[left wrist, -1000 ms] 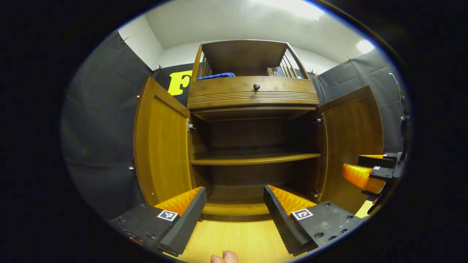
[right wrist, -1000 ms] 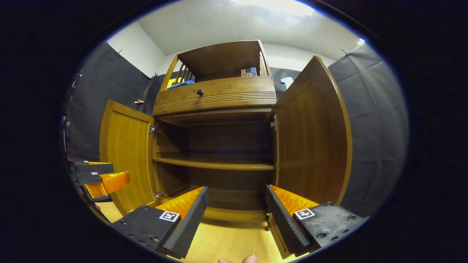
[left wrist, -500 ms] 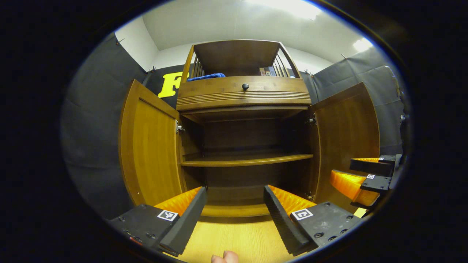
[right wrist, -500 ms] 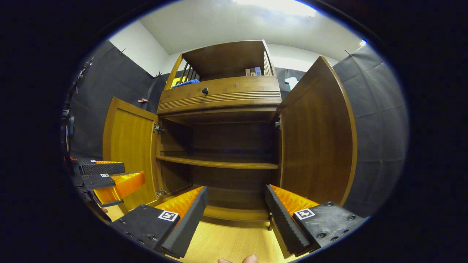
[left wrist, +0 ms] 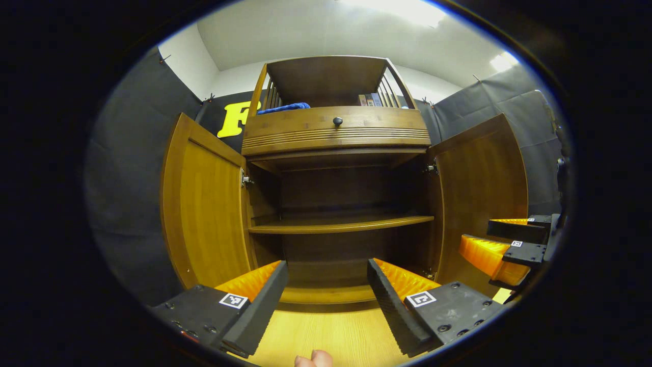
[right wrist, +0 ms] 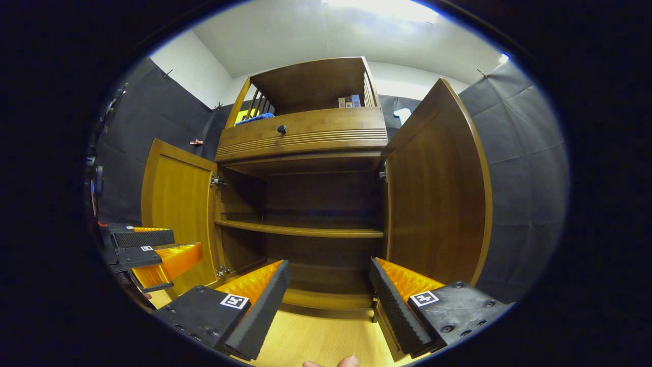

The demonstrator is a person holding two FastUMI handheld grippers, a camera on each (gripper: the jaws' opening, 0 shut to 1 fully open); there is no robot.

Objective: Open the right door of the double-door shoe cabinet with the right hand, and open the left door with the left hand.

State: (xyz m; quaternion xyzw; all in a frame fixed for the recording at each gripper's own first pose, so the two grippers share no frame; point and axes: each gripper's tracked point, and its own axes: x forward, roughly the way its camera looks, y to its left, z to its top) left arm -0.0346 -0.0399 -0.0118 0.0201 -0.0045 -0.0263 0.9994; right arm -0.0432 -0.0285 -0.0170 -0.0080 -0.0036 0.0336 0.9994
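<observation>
Standing wide open: both doors of the shoe cabinet (left wrist: 336, 153), hinged at its outer side edges, long axes upright. Left door (left wrist: 206, 214) lies up and to the left of the left gripper (left wrist: 326, 293); right door (right wrist: 438, 193) lies up and to the right of the right gripper (right wrist: 328, 295). Each gripper is nearer its own door, touching neither. Jaws of both: spread apart, empty, aimed at the bare lower shelf (right wrist: 300, 230). Judgement: task looks done; any further swing would push each door outward from its free edge.
</observation>
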